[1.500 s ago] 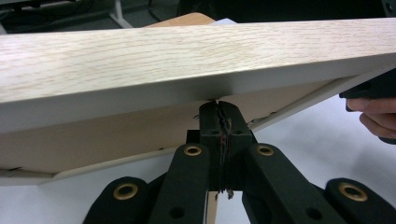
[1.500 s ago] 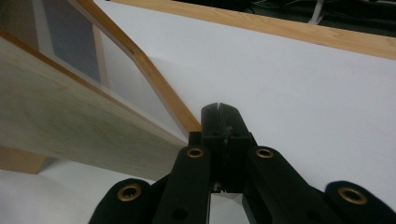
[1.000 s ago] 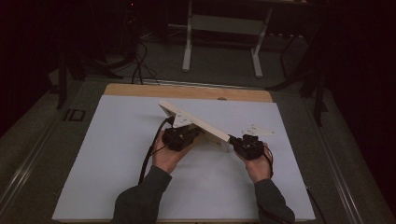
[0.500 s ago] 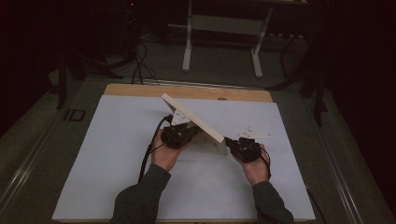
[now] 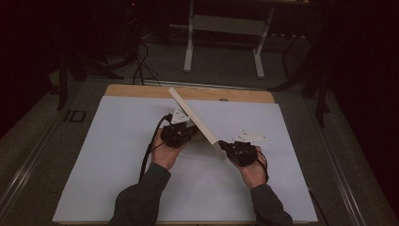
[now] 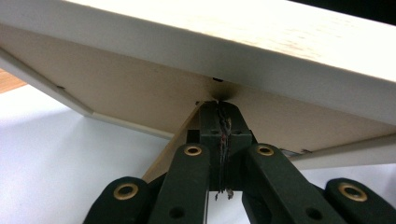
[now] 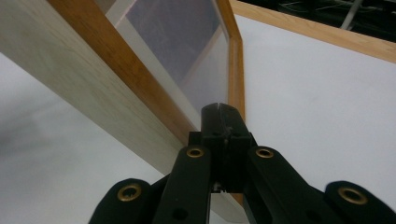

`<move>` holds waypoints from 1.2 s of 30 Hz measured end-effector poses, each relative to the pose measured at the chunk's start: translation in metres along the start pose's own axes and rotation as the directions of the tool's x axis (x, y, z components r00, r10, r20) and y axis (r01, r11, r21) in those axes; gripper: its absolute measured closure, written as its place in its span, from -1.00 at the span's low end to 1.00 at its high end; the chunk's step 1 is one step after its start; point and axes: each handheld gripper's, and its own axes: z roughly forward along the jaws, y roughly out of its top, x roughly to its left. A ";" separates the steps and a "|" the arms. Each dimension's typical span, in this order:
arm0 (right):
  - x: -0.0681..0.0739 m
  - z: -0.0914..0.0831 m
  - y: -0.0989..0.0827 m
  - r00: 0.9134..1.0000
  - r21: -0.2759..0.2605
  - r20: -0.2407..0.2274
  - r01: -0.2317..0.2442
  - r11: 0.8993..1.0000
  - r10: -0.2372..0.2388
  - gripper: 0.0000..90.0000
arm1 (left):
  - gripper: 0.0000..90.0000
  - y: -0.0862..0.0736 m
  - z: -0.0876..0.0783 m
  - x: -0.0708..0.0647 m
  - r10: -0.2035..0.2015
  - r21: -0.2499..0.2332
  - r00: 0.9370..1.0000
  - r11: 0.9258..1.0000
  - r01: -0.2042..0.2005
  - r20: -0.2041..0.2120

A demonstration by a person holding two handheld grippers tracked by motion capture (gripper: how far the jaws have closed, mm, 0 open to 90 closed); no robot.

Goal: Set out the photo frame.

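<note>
A light wooden picture frame [image 5: 195, 120] stands tilted on edge on the white table top [image 5: 108, 165], running from far left to near right between my two grippers. My left gripper [image 5: 189, 130] is shut, its tips pushed against the frame's brown back board [image 6: 140, 88] just under the upper rail [image 6: 280, 42]. My left gripper [image 6: 219, 103] has nothing visible between its jaws. My right gripper [image 5: 224, 145] is at the frame's near end. My right gripper [image 7: 219, 108] is shut, tips resting at the inner edge of the frame [image 7: 70, 70] beside its glass [image 7: 187, 42].
Small white pieces [image 5: 249, 137] lie on the table behind my right hand, and more [image 5: 179, 114] behind my left gripper. The table's wooden back edge [image 5: 141, 91] runs across. Beyond it stand a metal stand [image 5: 221, 28] and floor cables [image 5: 139, 66].
The frame has swung steeper: its far end has gone up and toward the back edge. Both hands have stayed nearly where they were.
</note>
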 end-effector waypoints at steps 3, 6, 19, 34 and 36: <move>0.001 0.001 0.000 1.000 0.000 -0.010 0.000 1.000 0.000 1.00 | 1.00 0.000 0.001 0.001 -0.001 -0.004 1.000 1.000 0.001 0.002; 0.004 0.002 0.001 1.000 0.002 -0.015 0.008 1.000 -0.008 1.00 | 1.00 0.000 0.002 0.003 -0.006 -0.008 1.000 1.000 0.006 0.006; 0.011 0.007 0.003 0.999 0.009 -0.039 0.023 1.000 -0.022 1.00 | 1.00 0.002 0.006 0.009 0.001 -0.014 1.000 1.000 -0.001 0.025; 0.017 0.009 0.006 0.998 0.020 -0.049 0.042 0.999 -0.041 1.00 | 1.00 0.006 0.014 0.016 -0.002 -0.039 0.997 0.999 0.005 0.083; 0.018 0.010 0.006 0.998 0.020 -0.051 0.044 0.999 -0.043 1.00 | 1.00 0.006 0.014 0.016 -0.004 -0.042 0.996 0.999 0.007 0.087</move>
